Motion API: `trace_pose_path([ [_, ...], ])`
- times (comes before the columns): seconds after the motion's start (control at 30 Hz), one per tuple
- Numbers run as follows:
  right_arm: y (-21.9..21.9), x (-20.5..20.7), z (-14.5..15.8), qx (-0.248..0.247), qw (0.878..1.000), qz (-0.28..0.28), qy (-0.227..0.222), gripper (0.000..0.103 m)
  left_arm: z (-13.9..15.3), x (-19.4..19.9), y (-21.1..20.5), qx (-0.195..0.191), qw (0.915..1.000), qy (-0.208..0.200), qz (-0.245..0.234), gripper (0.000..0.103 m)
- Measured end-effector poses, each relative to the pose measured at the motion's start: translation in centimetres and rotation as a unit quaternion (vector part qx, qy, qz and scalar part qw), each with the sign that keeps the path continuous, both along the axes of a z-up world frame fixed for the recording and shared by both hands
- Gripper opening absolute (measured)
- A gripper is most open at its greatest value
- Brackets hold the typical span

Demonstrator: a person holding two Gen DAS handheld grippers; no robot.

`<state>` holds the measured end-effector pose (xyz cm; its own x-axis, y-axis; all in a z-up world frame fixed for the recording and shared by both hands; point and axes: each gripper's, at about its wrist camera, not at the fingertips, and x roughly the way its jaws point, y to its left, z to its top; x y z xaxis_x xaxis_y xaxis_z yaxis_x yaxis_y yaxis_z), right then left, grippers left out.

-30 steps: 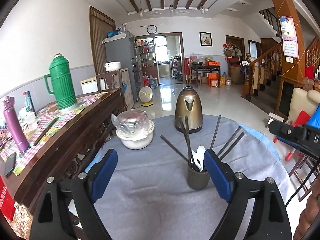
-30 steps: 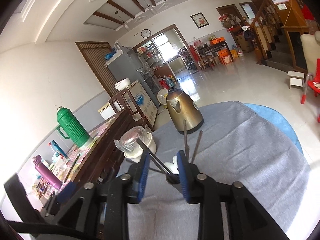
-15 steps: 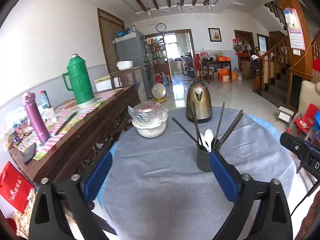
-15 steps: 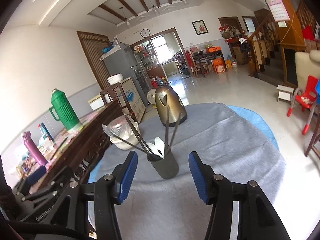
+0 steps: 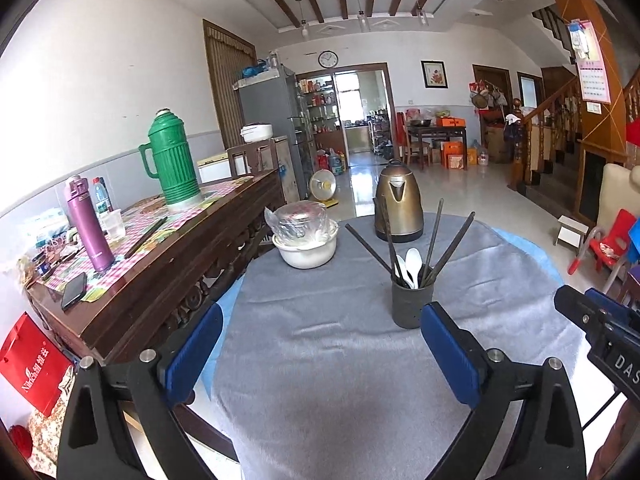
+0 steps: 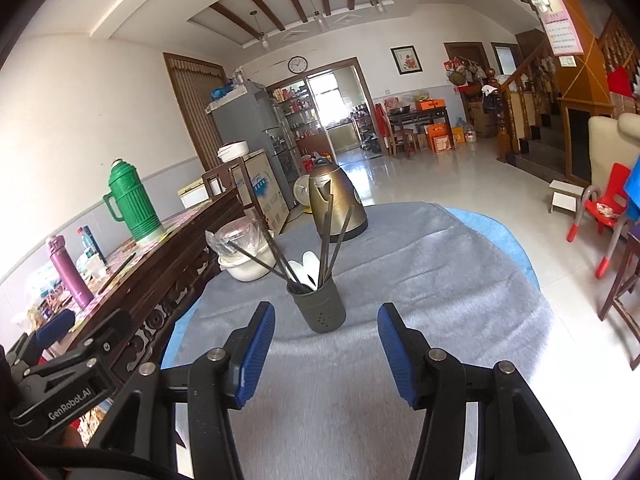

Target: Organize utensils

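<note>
**Both grippers open, utensil cup standing free**

A round table (image 5: 340,360), covered by a grey cloth over a blue underlay, carries all task items. A dark wooden sideboard (image 5: 160,280) stands along the table's left edge and bears a green thermos (image 5: 172,160) and a purple bottle (image 5: 88,228).

At the table's far edge stands a bronze kettle (image 5: 400,204). At the far left edge sits a white bowl (image 5: 306,250) with a plastic-wrapped container on top.

The dark utensil cup (image 6: 318,306) stands upright near the table's centre, on the near side of the kettle. It holds several dark chopsticks (image 6: 334,228), fanned outward, and white spoons (image 6: 306,268).

The right gripper (image 6: 326,354) sits on the near side of the cup. Its jaws have just been opening and now stand apart, with nothing between the pads.

The left gripper (image 5: 320,356) stands at full width over bare cloth; its right pad (image 5: 450,356) lies just beside the cup's base in that view. Whether they touch cannot be told.
</note>
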<state>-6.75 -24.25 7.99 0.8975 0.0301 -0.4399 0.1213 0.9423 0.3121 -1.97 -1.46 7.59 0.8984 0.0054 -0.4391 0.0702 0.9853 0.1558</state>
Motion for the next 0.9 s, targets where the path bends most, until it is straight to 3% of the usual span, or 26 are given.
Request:
trace_pose_path([
  [0.47,3.4,-4.1,1.4,-0.028,0.999,0.023,-0.018,0.061,0.4,-2.4,3.8,-0.02,0.9993,-0.013,0.028,0.099],
  [0.9,5.0,-4.5,0.8,-0.023,0.999,0.026,-0.014,0.061,-0.7,-2.3,5.9,-0.024,0.9985,0.013,0.048,0.099],
])
